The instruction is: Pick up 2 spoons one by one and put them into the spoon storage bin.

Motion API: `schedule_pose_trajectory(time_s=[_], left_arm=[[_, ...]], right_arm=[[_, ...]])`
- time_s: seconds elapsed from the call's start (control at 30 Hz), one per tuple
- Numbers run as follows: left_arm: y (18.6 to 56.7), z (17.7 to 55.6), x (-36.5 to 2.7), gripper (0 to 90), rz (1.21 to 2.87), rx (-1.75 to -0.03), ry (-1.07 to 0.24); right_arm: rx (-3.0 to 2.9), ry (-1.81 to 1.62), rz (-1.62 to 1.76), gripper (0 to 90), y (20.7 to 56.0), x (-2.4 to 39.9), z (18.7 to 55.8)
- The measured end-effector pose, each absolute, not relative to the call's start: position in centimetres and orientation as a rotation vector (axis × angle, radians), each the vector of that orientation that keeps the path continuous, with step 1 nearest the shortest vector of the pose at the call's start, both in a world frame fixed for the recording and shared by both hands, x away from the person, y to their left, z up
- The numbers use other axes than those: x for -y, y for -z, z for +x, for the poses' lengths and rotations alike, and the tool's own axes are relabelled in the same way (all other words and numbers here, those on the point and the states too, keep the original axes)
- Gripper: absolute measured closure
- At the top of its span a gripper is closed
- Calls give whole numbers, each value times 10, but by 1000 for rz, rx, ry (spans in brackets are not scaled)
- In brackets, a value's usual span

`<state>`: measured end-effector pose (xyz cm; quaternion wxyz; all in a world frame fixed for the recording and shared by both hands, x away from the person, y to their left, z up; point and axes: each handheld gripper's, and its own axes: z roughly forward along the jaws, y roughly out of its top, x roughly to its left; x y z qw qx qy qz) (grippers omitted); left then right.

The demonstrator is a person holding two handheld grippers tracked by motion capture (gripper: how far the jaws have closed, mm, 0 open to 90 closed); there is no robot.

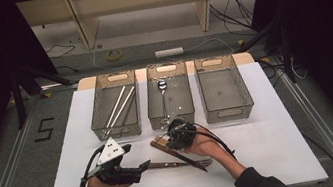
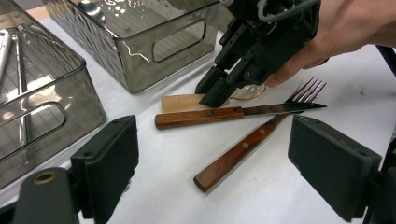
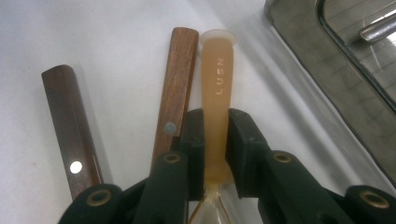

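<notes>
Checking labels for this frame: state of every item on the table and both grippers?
left gripper: open, holding nothing
right gripper: shut on amber plastic utensil
amber plastic utensil: flat on the table, handle pinched
knife: flat on the table, blade crossing the fork, untouched
fork: flat on the table, untouched
left bin: holds long white sticks
middle bin: holds a metal spoon
right bin: empty

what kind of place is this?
Likely a lab recording station: a white table with three smoked clear plastic bins, loose cables on the floor, and a taped floor numeral.
</notes>
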<state>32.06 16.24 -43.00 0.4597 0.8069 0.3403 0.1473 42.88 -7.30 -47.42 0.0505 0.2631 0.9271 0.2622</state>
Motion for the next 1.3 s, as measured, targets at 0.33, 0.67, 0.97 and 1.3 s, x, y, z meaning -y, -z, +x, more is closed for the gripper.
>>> schedule_pose_trajectory(time_s=[0.33, 0.67, 0.97, 1.3], left_arm=[[429, 321, -164, 159, 1983, -836, -367], [429, 321, -164, 159, 1975, -844, -360], [430, 322, -164, 158, 1970, -846, -359], [429, 322, -165, 158, 1969, -847, -363]], right_arm=[[-2816, -811, 816, 793, 468, 78, 427], [-2754, -930, 799, 794, 442, 94, 424], [-2635, -1027, 846, 793, 407, 111, 438], [-2540, -1053, 943, 792, 387, 113, 466]])
